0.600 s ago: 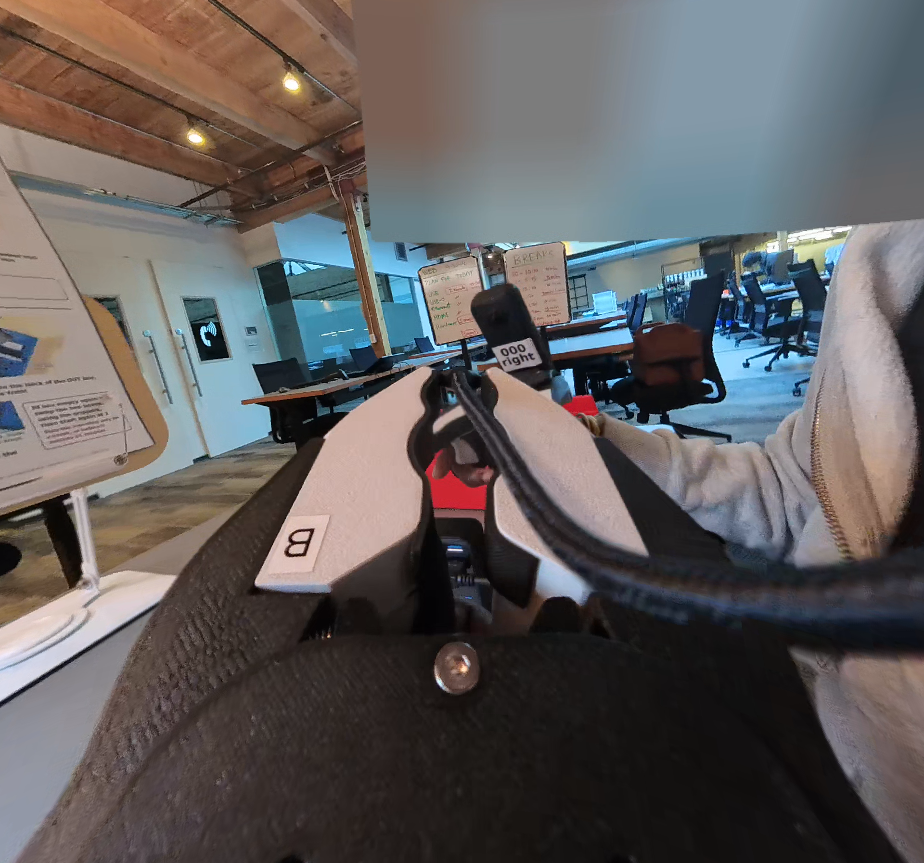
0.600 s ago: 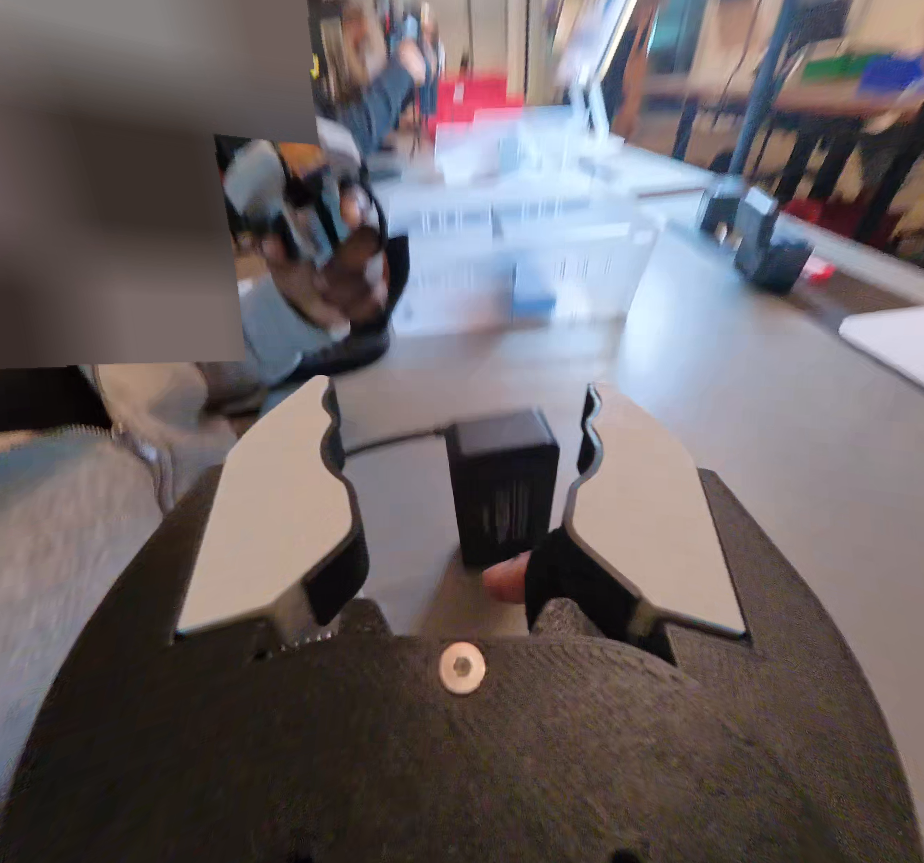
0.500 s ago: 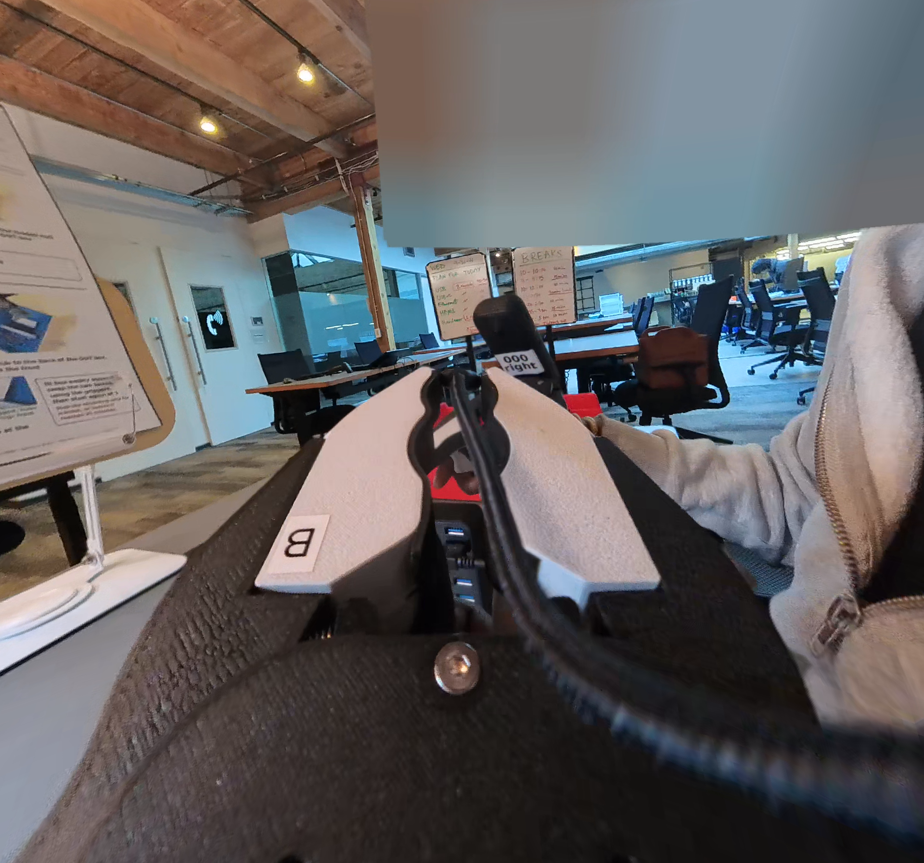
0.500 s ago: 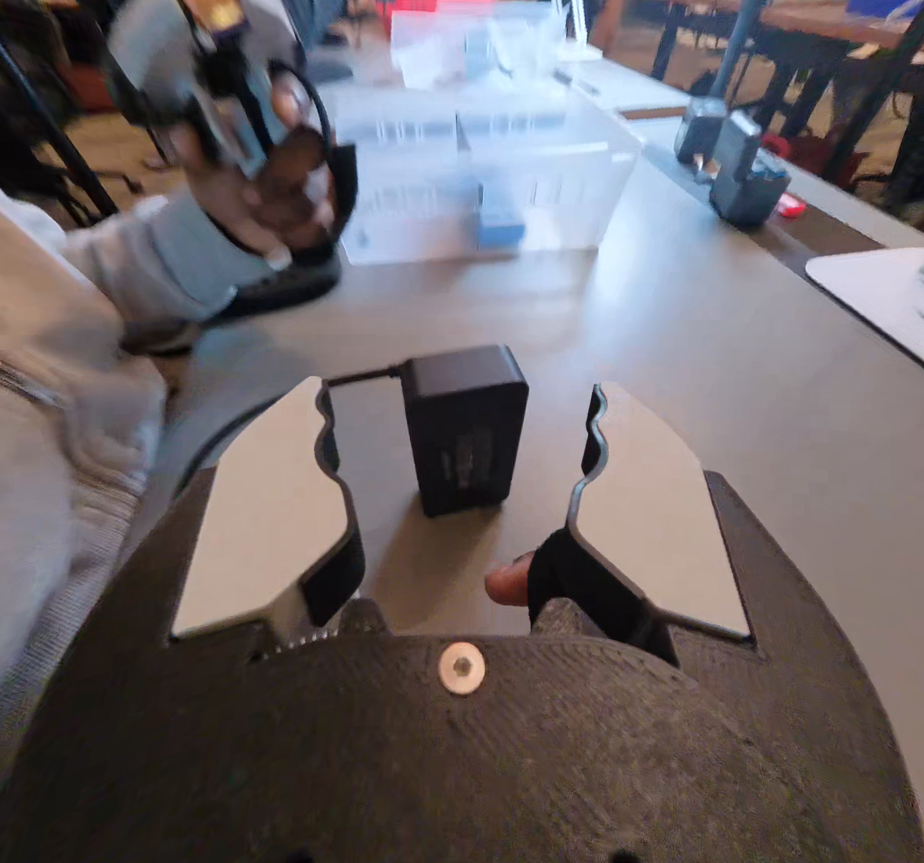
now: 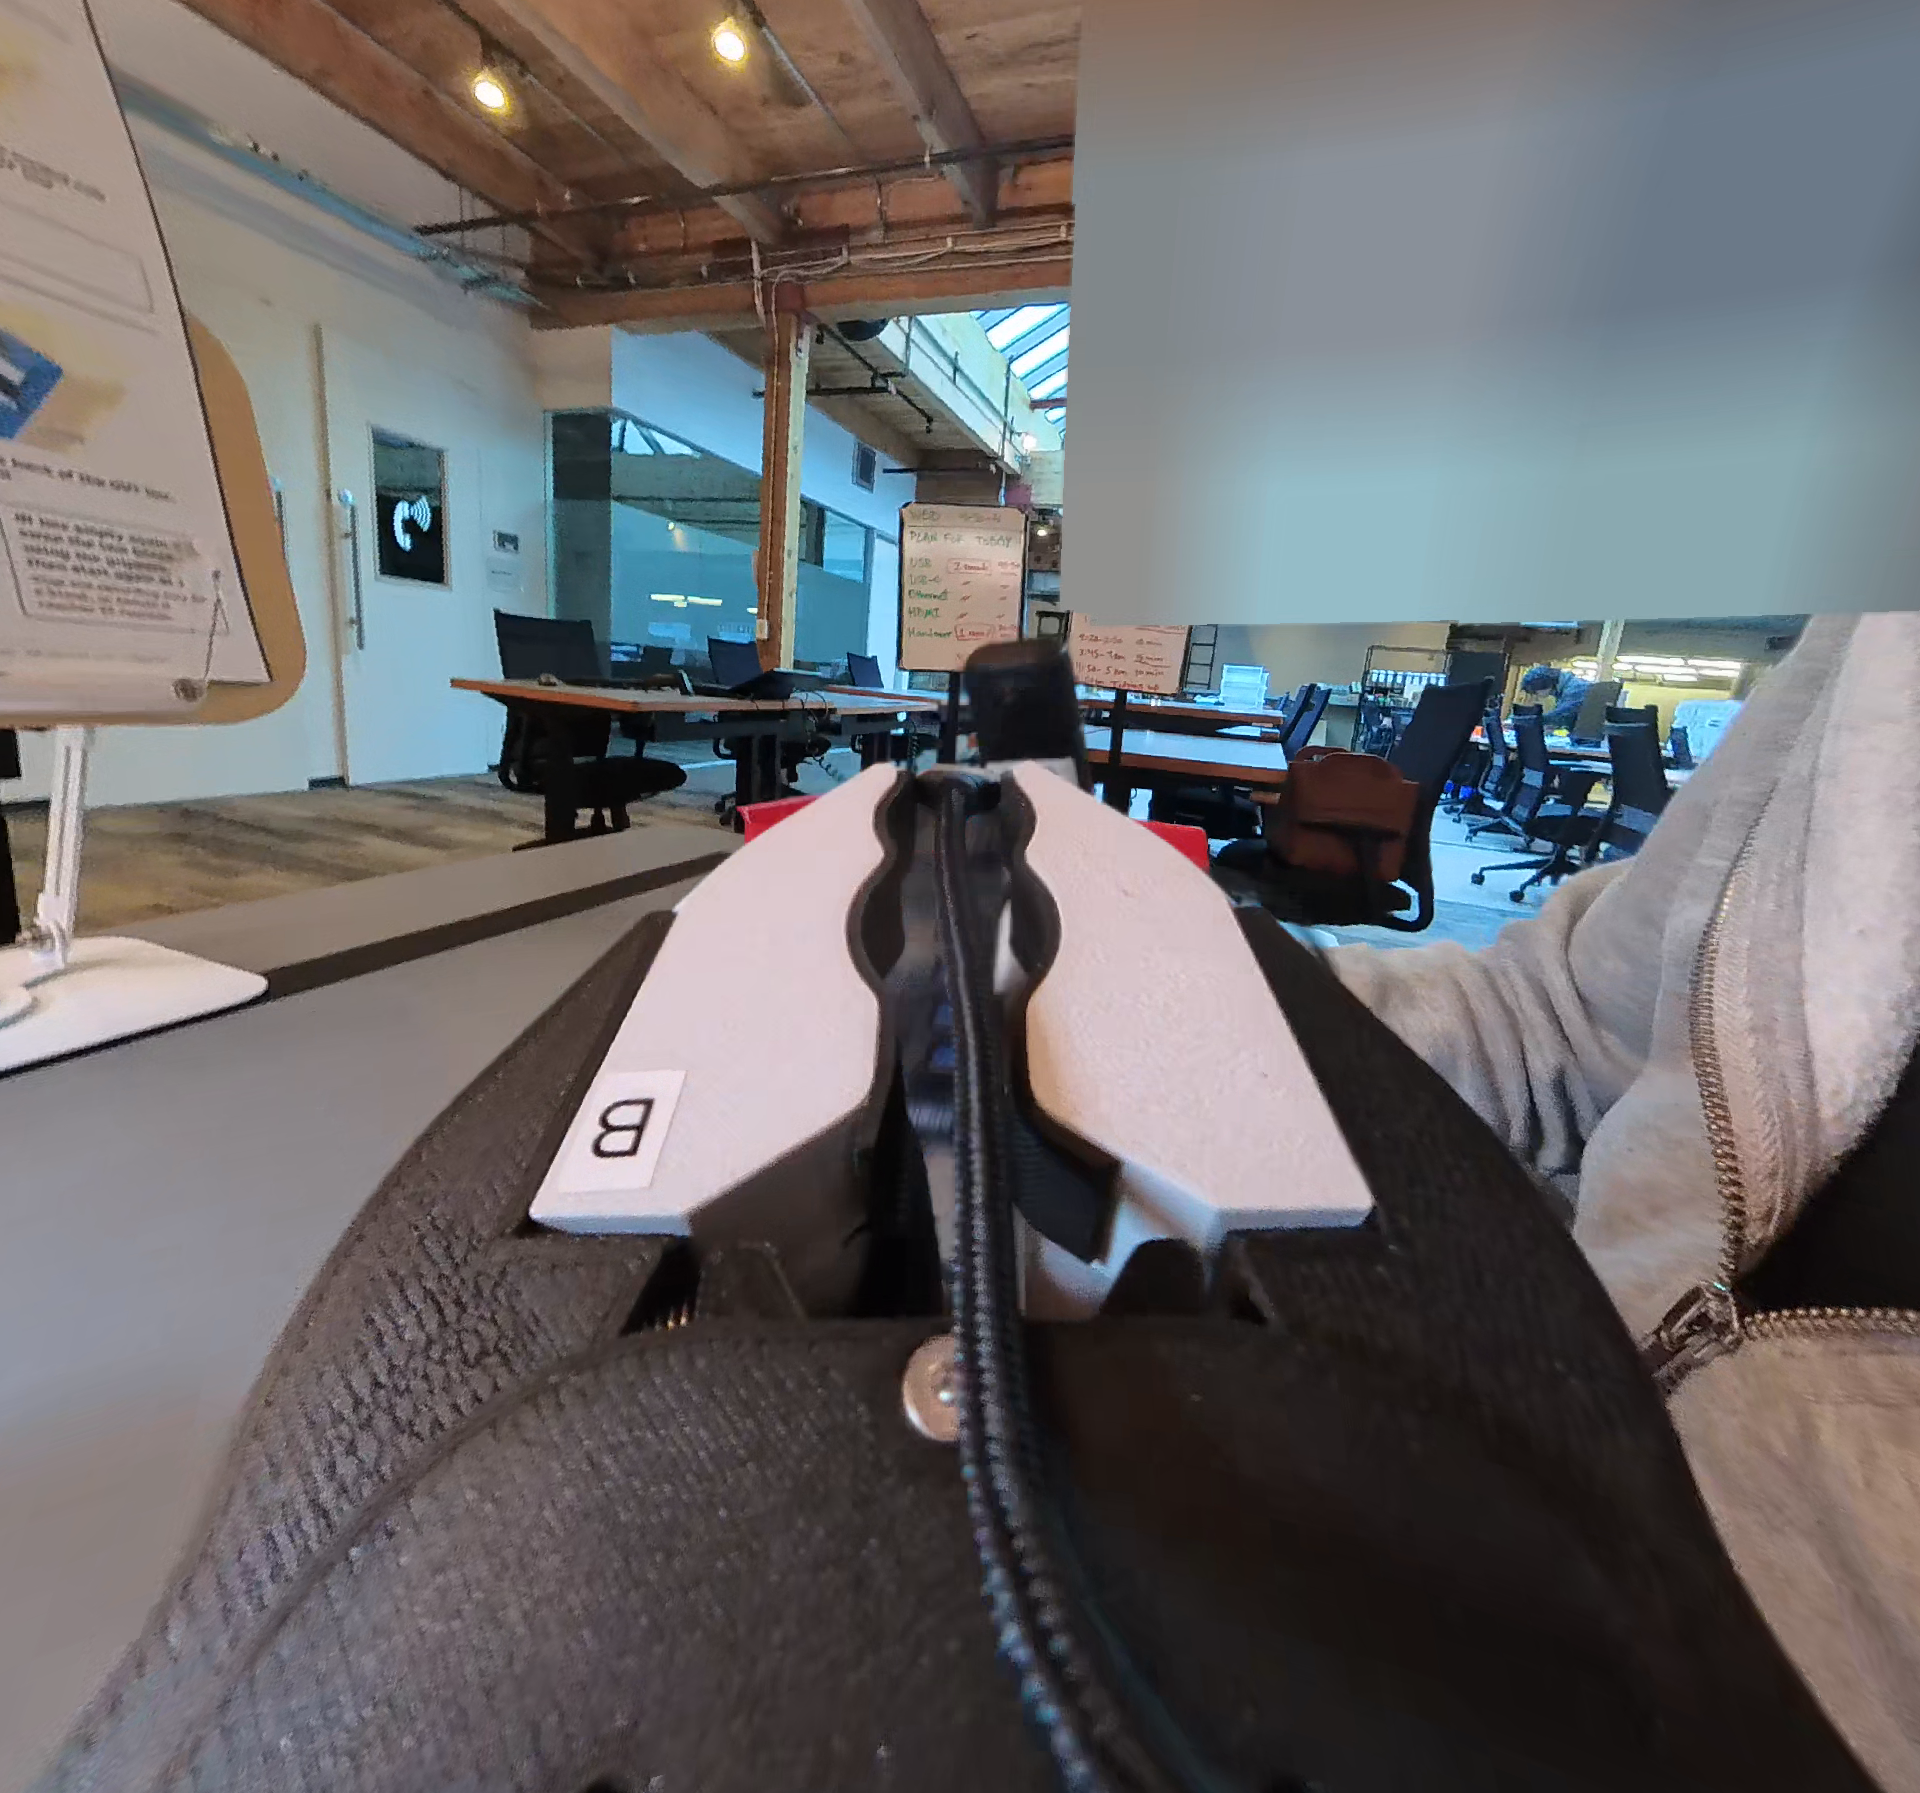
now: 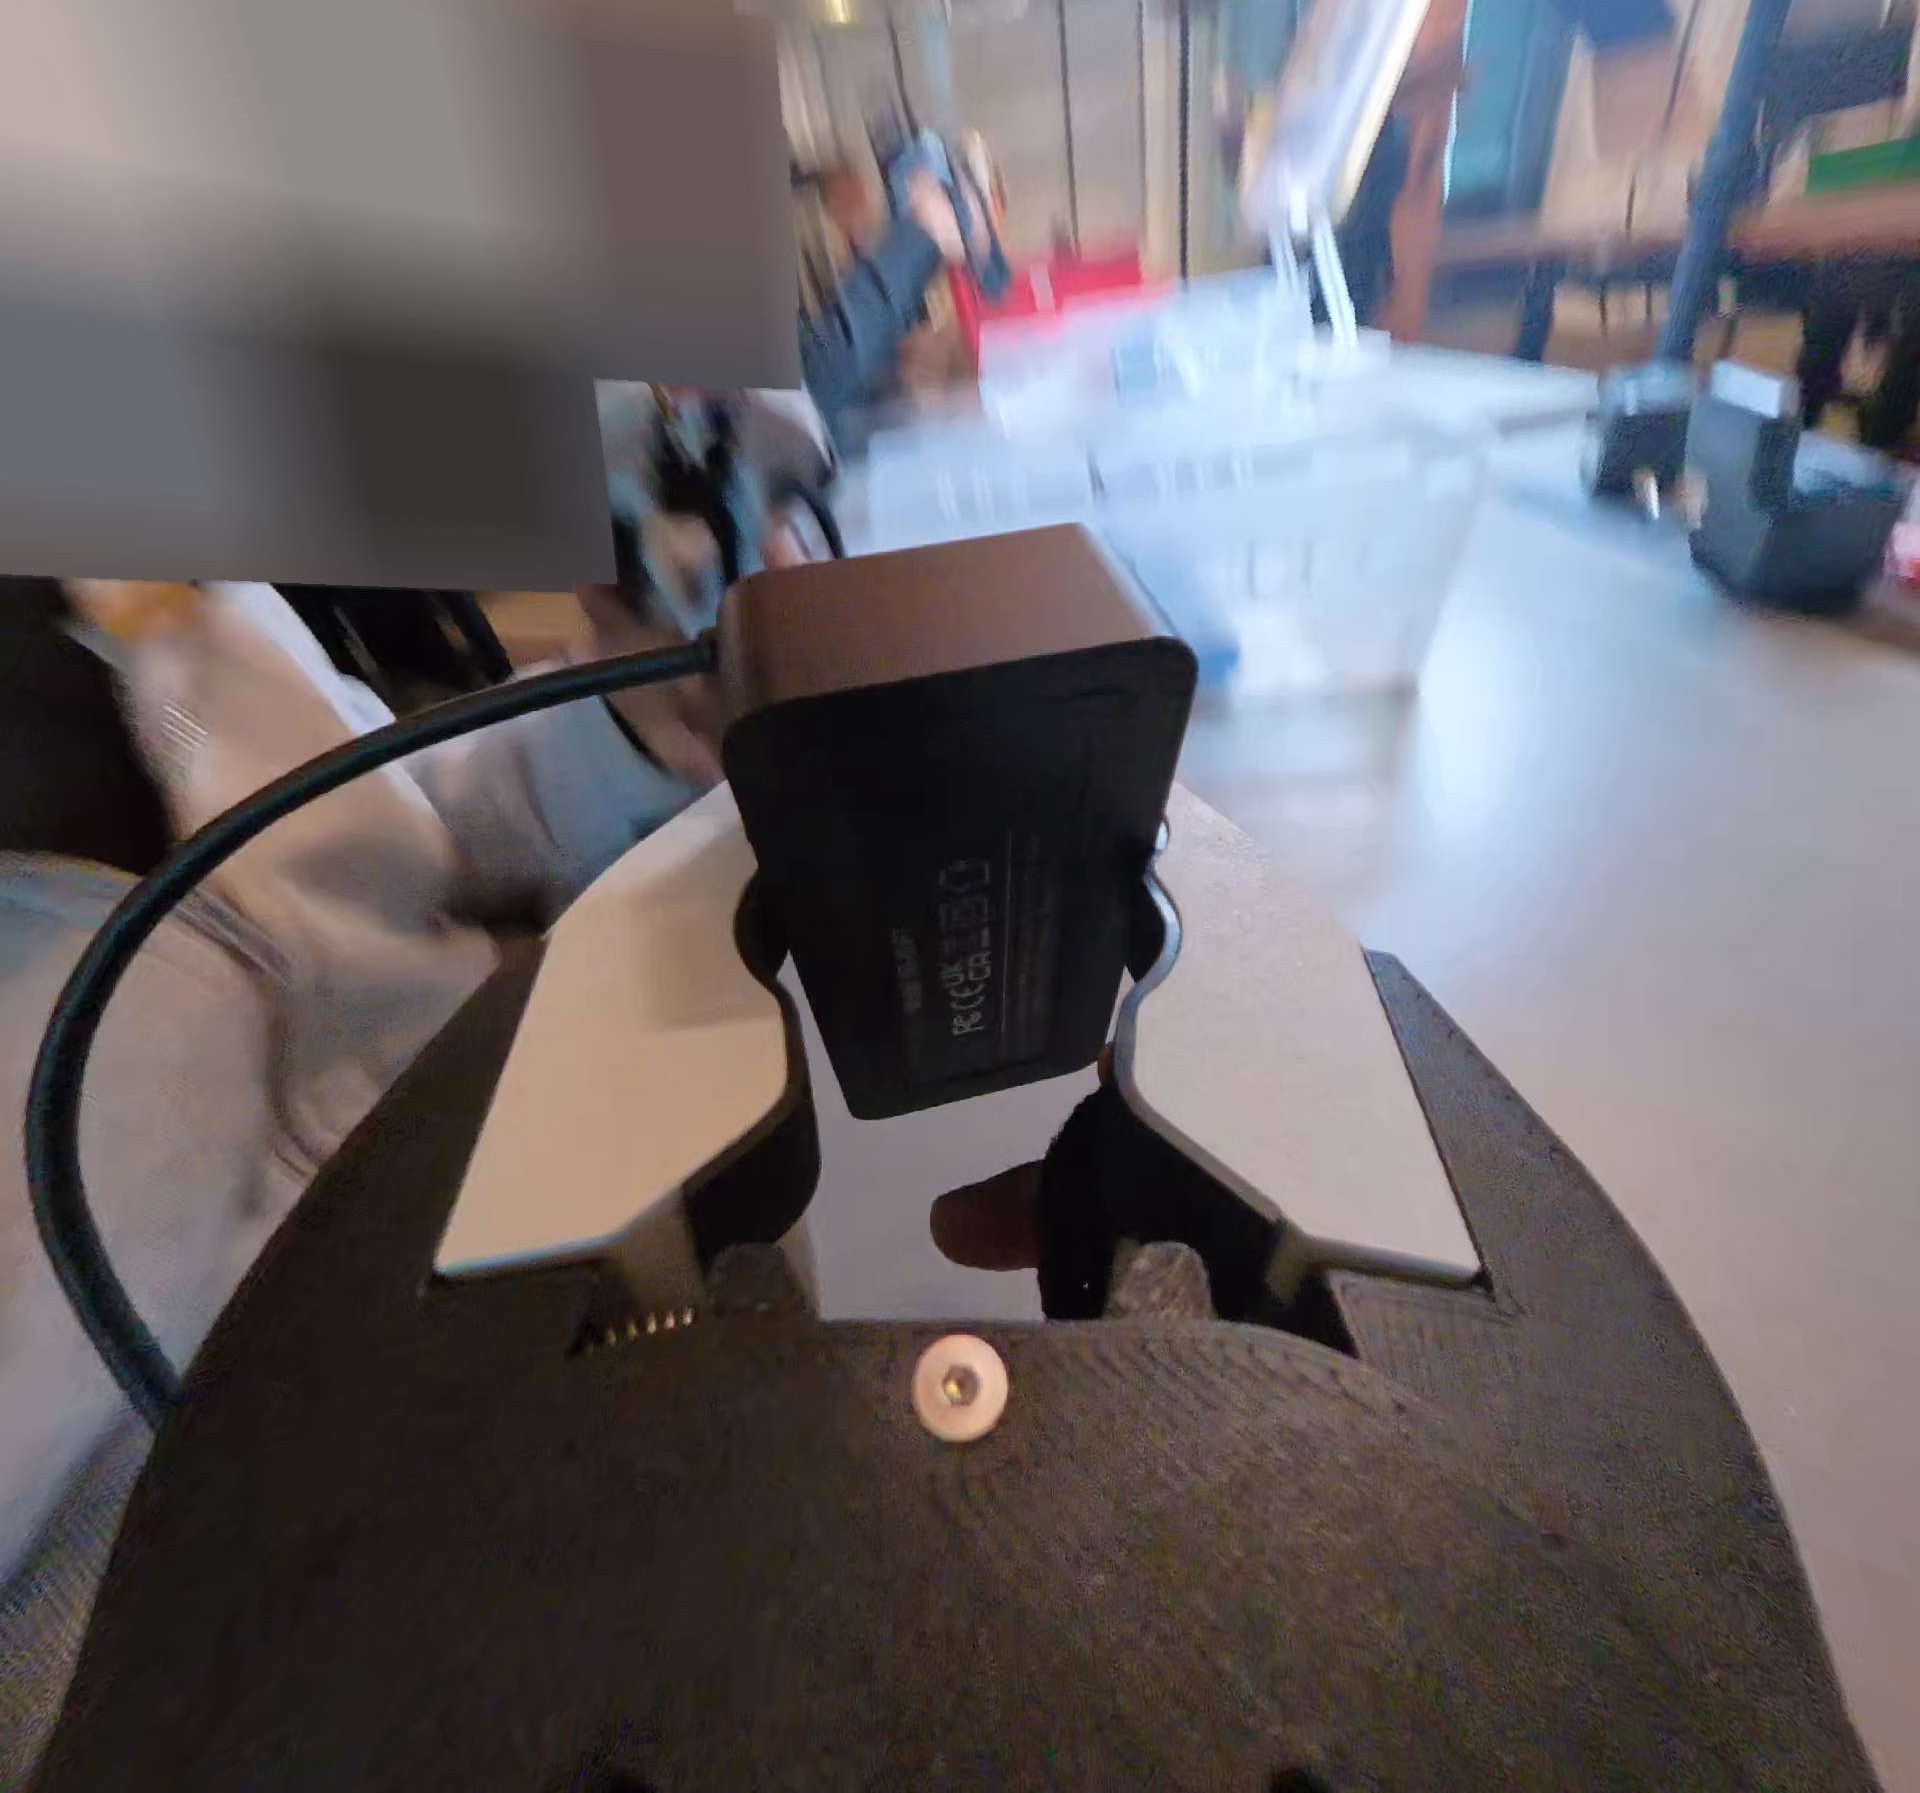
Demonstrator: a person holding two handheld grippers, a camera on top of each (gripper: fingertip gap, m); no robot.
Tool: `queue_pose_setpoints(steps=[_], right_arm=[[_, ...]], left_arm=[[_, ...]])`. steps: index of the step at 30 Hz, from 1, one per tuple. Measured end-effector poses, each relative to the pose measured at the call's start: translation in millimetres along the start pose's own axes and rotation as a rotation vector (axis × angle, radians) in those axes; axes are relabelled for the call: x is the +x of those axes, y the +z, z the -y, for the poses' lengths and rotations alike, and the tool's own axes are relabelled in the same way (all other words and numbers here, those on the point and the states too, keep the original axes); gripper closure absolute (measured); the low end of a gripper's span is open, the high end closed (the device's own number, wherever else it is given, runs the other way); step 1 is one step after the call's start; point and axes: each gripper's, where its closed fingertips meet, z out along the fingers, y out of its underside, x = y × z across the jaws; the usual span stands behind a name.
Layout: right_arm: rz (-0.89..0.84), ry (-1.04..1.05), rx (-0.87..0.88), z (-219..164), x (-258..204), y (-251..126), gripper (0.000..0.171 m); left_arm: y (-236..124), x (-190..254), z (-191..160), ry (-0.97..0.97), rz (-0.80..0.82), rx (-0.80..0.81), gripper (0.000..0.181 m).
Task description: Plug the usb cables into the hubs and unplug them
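Note:
In the left wrist view my left gripper (image 5: pixel 961 787) is shut on a black braided USB cable (image 5: pixel 977 1224), which runs straight back over the gripper body. The plug end is hidden between the white fingers (image 5: pixel 769 995). The black top of the other gripper (image 5: pixel 1023 704) shows just beyond the fingertips. In the right wrist view my right gripper (image 6: pixel 951 881) is shut on a black box-shaped hub (image 6: pixel 956 860) and holds it tilted, off the grey table (image 6: pixel 1610 808). The hub's own black cable (image 6: pixel 208 839) curves off to the left. The hub's ports are not visible.
A sign on a white stand (image 5: pixel 104 393) is at the left of the table. Clear plastic bins (image 6: pixel 1247 517) and black devices (image 6: pixel 1787 517) stand farther back, blurred. The person's grey sleeve (image 5: pixel 1558 1016) is on the right.
My right gripper was open around the hub on the table; it has shut on the hub and lifted it. My left gripper has turned, and the braided cable now runs straight back.

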Motion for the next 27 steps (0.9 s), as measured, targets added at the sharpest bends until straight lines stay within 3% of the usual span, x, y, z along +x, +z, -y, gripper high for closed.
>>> queue_pose_setpoints(steps=[3, 8, 19, 27], right_arm=[[0.093, 0.042, 0.257, 45, -19, -14, 0.107], [0.180, 0.014, 0.387, 68, -45, -20, 0.107], [0.034, -0.232, 0.282, 65, -55, -10, 0.106], [0.045, -0.249, 0.261, 63, -61, -7, 0.106]], left_arm=[[6, 2, -7, -0.004, 0.008, -0.034, 0.166], [22, 18, -10, -0.021, -0.018, -0.044, 0.166], [37, 39, -16, 0.052, -0.058, -0.105, 0.166], [41, 48, -26, 0.129, -0.094, -0.180, 0.165]])
